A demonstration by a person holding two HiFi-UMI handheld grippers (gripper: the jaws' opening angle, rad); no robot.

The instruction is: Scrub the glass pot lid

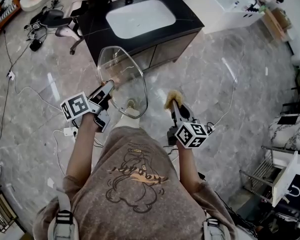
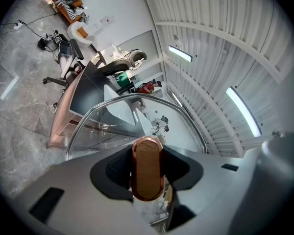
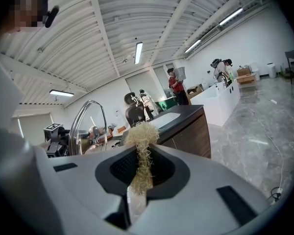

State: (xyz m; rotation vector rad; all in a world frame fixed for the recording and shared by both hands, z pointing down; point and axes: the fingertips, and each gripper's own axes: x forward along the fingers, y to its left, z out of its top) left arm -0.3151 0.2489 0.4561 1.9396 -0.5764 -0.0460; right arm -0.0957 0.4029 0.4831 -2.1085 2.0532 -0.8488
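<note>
My left gripper (image 1: 107,87) has its jaws clamped on the copper handle (image 2: 147,168) of the glass pot lid (image 1: 123,78), which is held in the air just short of the sink cabinet (image 1: 162,46). The right gripper (image 1: 174,107) jaws pinch a fibrous scrubber (image 3: 143,148), also short of the cabinet. I'd keep the handle braced and scrub in light circles. The lid stands roughly on edge, its long axis running toward the cabinet.
</note>
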